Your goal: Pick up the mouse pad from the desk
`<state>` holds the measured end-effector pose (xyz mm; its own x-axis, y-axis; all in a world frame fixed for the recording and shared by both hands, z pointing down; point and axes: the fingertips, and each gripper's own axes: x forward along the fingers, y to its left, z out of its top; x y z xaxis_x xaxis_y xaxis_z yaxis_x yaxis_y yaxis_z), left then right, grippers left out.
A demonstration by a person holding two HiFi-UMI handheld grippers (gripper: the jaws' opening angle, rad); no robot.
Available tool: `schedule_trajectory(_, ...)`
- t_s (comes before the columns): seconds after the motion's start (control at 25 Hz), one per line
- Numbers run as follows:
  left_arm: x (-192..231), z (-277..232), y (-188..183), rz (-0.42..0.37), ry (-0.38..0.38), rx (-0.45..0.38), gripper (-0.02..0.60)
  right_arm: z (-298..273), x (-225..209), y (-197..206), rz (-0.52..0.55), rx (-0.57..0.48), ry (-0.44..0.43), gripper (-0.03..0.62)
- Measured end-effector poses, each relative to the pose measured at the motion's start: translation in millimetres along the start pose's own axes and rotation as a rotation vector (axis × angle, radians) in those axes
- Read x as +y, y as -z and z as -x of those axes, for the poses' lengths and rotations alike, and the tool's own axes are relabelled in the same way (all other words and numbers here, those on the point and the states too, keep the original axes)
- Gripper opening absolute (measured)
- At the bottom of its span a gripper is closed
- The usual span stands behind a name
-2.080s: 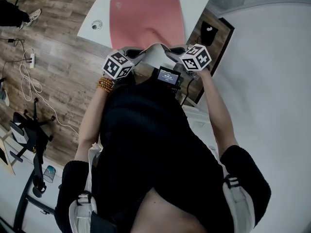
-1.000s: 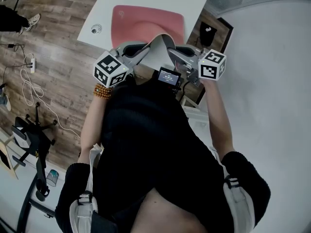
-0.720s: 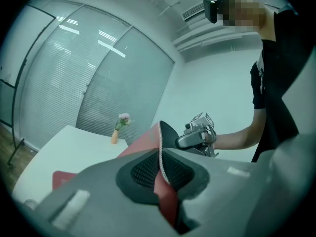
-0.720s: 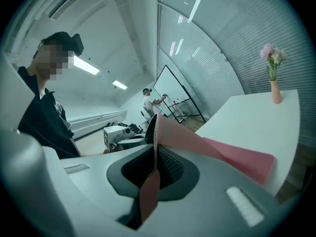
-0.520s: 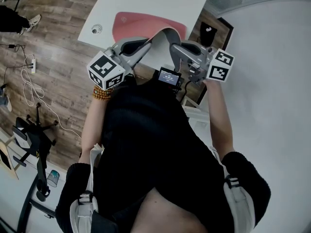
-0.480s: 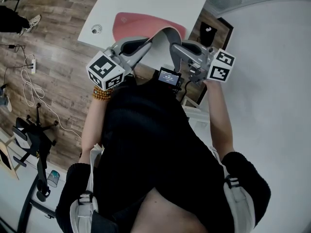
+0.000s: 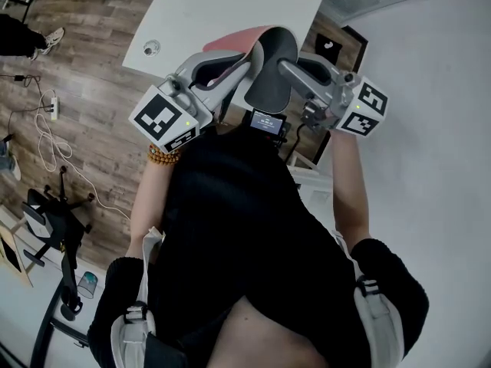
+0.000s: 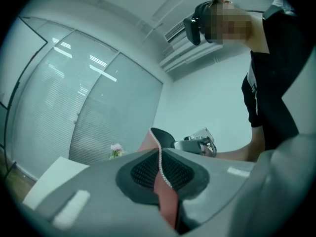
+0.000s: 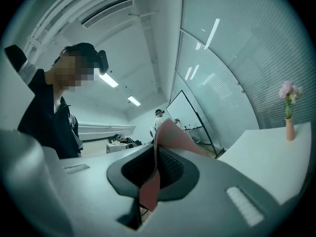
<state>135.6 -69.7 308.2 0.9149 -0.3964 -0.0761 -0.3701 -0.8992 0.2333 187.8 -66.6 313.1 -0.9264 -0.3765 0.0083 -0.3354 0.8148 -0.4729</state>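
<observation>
The person wears a black top (image 7: 230, 205) and orange-brown beads (image 7: 163, 156) on the left wrist. The left claw (image 7: 239, 58) and right claw (image 7: 285, 61) are smooth grey, each carrying a white cube (image 7: 165, 119) with black square markers.

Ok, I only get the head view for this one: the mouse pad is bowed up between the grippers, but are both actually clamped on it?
Observer: Yes for the left gripper: its own view shows the jaws shut on the pink mouse pad at its stitched edge.
Reviewer: And the right?
Observer: The right gripper is shut on the edge too.
Reviewer: Anything further along the desk?
Observer: A pink vase with flowers stands on the white desk, in the right gripper view.
</observation>
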Motion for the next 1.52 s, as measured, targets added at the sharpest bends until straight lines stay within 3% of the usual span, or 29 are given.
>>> schedule_trajectory(0.24, -2.7, 4.5, -45.0, -0.085, -0.049, -0.098, 0.022, 0.4, 20.5, -30.6, 0.101, -0.076, 0.022, 0.044)
schedule_trajectory(0.52, -1.4, -0.1, -61.4, -0.169, -0.113, -0.147, 0.018, 5.8, 8.5, -52.6, 0.214, -0.157, 0.207, 0.044)
schedule_trajectory(0.68, -1.2, 1.4, -68.7, -0.136, -0.131, -0.192, 0.018, 4.7, 10.4, -58.2, 0.286, -0.157, 0.281, 0.044)
schedule_trajectory(0.84, 4.4, 4.5, -75.9, -0.098, -0.145, -0.224, 0.018, 0.4, 12.6, -57.5, 0.335, -0.120, 0.299, 0.044)
schedule_trajectory(1.52, 9.5, 2.3, -57.5, -0.067, -0.152, -0.177, 0.018, -6.0, 16.9, -46.7, 0.425, -0.043, 0.317, 0.040)
